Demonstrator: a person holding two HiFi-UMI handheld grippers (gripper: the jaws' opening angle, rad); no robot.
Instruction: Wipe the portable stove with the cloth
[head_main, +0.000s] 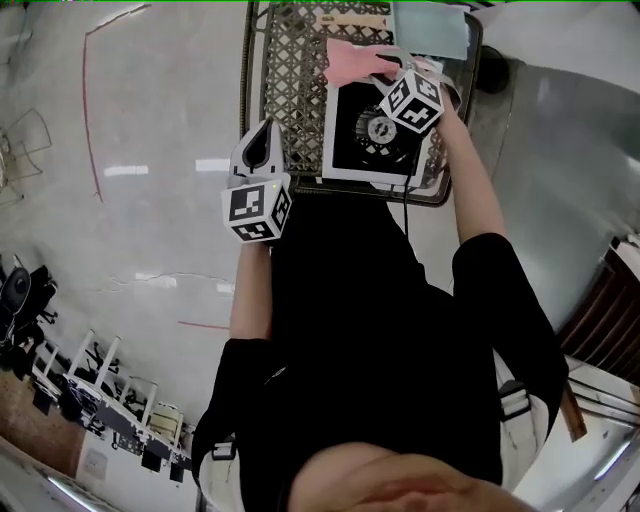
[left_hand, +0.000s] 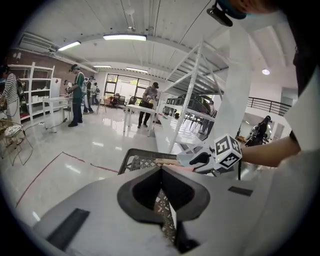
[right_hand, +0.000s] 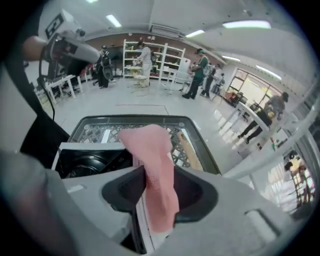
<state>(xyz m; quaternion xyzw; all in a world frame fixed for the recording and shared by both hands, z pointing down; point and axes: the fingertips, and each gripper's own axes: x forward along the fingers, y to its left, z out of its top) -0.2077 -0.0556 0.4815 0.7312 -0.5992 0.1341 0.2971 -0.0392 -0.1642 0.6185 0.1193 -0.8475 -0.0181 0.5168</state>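
The portable stove (head_main: 345, 150), white-framed with a black burner, sits in a wire basket (head_main: 290, 80). A pink cloth (head_main: 355, 62) hangs over its far edge. My right gripper (head_main: 385, 70) points steeply down over the stove. In the right gripper view the cloth (right_hand: 155, 165) stands between the parted jaws of the right gripper (right_hand: 152, 176), and the stove (right_hand: 90, 162) lies below on the left. My left gripper (head_main: 265, 132) hovers off the basket's left side, shut and empty. The left gripper view shows its closed tips (left_hand: 161, 172) and the right gripper (left_hand: 192, 160) beyond them.
The basket (right_hand: 100, 131) has a dark rim and a lattice floor, and a wooden strip (right_hand: 190, 150) lies along its right side. A pale green sheet (head_main: 430, 30) rests at its far corner. A polished floor surrounds it. People (left_hand: 77, 95), tables and white shelving stand farther off.
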